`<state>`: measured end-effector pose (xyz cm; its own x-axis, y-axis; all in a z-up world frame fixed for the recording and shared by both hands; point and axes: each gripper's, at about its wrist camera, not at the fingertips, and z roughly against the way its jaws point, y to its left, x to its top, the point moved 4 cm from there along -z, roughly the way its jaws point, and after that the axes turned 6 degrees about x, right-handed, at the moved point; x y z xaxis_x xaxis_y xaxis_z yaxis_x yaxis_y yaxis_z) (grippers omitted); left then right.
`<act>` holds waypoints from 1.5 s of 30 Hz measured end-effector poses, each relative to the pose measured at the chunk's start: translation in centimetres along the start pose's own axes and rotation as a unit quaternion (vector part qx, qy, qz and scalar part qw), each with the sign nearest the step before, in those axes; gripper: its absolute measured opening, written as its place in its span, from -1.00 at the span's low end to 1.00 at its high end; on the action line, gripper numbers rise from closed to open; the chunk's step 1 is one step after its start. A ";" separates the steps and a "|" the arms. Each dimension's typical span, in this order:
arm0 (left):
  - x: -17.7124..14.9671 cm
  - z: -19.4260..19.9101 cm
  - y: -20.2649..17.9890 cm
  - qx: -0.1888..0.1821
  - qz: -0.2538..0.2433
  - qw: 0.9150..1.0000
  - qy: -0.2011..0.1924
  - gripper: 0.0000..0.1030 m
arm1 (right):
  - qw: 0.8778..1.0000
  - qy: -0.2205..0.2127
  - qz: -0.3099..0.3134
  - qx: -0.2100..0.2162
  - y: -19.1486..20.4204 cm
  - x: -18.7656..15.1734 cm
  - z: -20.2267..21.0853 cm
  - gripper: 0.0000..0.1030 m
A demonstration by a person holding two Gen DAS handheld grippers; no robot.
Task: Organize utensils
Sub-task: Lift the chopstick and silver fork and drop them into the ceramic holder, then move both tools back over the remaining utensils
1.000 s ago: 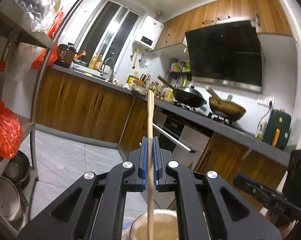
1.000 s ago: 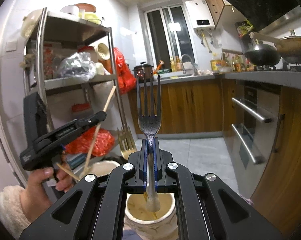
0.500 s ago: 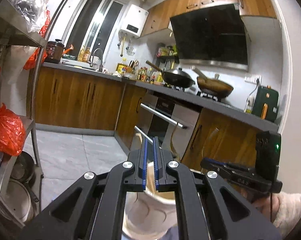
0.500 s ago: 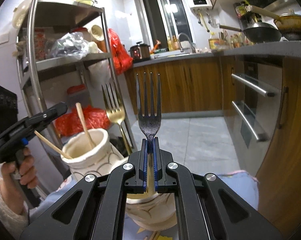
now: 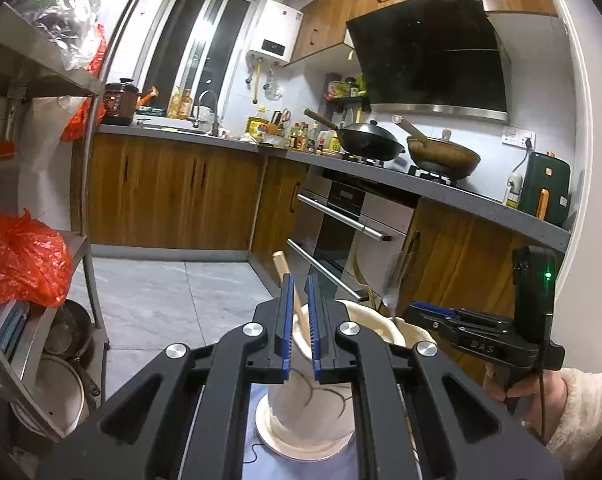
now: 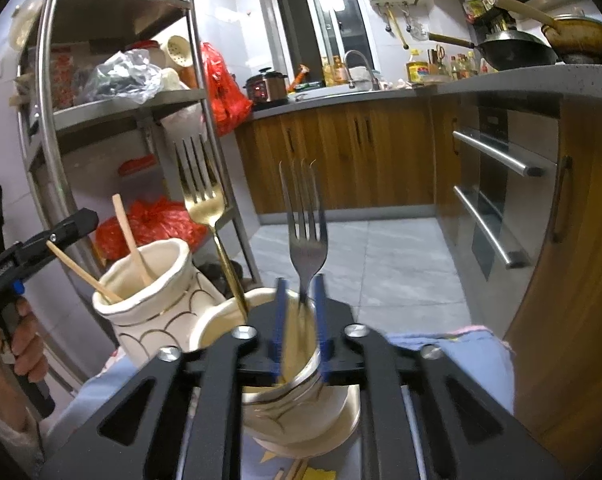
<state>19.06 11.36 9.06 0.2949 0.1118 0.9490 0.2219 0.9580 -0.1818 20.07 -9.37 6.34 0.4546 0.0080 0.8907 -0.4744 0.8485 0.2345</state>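
Right gripper (image 6: pixel 299 320): blue-padded jaws standing apart, gripping nothing. A steel fork (image 6: pixel 306 236) is sitting loose between them, handle down in the near cup (image 6: pixel 301 420), tines pointing up toward 12 o'clock, long axis close to vertical with a slight lean to 11; its lower shaft is blurred. A gold fork (image 6: pixel 205 200) is leaning in the same cup, tines up toward 11 o'clock, thin gold shaft touching the rim. Forks counted: two.

Left gripper (image 5: pixel 299 320): jaws parted with a narrow gap, closed on nothing. Seen through the gap, a wooden stick (image 5: pixel 291 292) is standing in the far cup (image 5: pixel 305 412), rounded tip pointing to 11 o'clock. From the right wrist that cup (image 6: pixel 149 292) is holding two sticks, pale wood, one (image 6: pixel 131 236) steep toward 11 o'clock, one (image 6: pixel 83 272) slanting toward 10 o'clock.

Cups counted: two, cream glazed ceramic, wavy rims, thin curved line pattern, standing just beside each other, the far one at 9 o'clock of the near one in the right view. Both are resting on a blue cloth (image 6: pixel 453 360) with a pink edge.

Outward: a steel rack (image 6: pixel 113 112) at 9 to 11 o'clock carrying red bags (image 6: pixel 149 228); wood-front cabinets (image 6: pixel 341 160) at 12; two woks (image 5: pixel 405 148) on the stove in the left view.
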 end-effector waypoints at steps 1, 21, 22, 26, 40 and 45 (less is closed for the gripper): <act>0.0 0.3 0.2 0.007 0.001 1.000 -0.002 -0.62 | 1.000 -0.002 -0.001 0.000 0.0 0.1 0.2 -0.45; -4.6 8.0 -3.8 0.075 -0.068 0.995 0.008 0.89 | 0.998 -0.033 0.027 -0.050 -0.3 -3.1 11.0 0.90; -5.0 8.3 -4.4 0.074 -0.072 0.995 0.010 0.89 | 0.998 -0.031 0.031 -0.054 -0.3 -3.4 11.3 0.90; -6.4 8.6 -6.1 0.076 -0.084 0.993 0.026 0.89 | 0.995 -0.009 0.043 -0.092 -0.5 -4.9 12.3 0.90; -10.7 6.7 -10.9 0.087 -0.102 0.987 0.093 0.89 | 0.987 0.028 0.066 -0.143 -1.4 -9.5 14.5 0.90; -12.7 5.5 -12.1 0.075 -0.105 0.983 0.129 0.89 | 0.987 0.099 0.027 -0.122 -1.9 -11.7 13.0 0.90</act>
<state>7.51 -0.22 0.64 0.4880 -0.1445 0.8608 0.1697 0.9831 0.0688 5.90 -17.96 0.56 0.5828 0.1398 0.8005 -0.3169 0.9462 0.0655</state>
